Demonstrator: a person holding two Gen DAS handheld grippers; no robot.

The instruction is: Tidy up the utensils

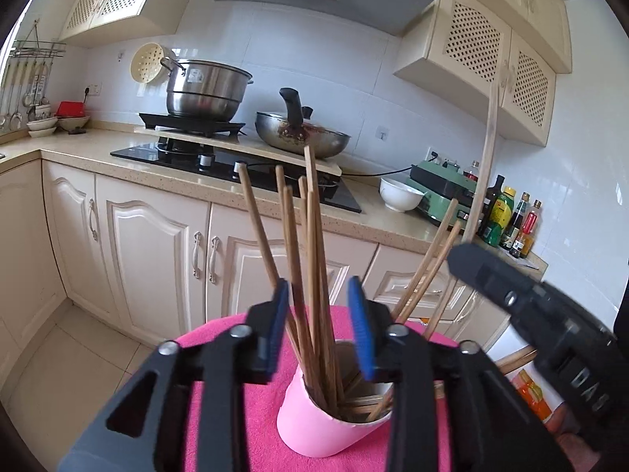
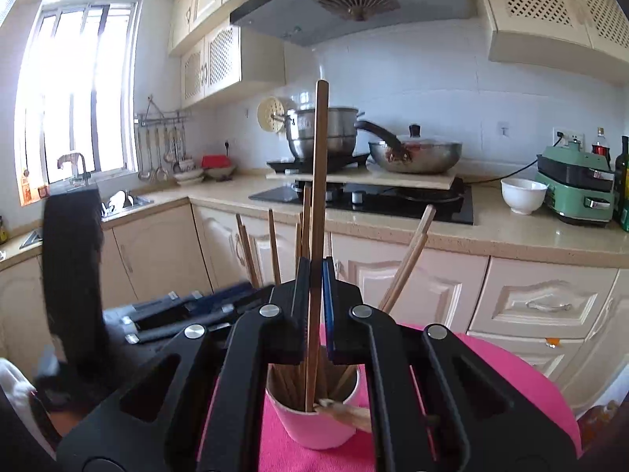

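Right wrist view: one chopstick is clamped upright in the right gripper above the pink cup at 6 o'clock. Left gripper is parted around cupped chopsticks. Lowering and release are judged next.

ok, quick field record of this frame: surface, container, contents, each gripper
surface: pink cloth
container: pink cup, upright on the cloth
contents: wooden chopsticks, standing and fanned out
left gripper: open, jaws either side of the chopstick bundle, pads not pressing
right gripper: shut on one single chopstick, upright, lower end in the cup
background: stove with steel pot and wok
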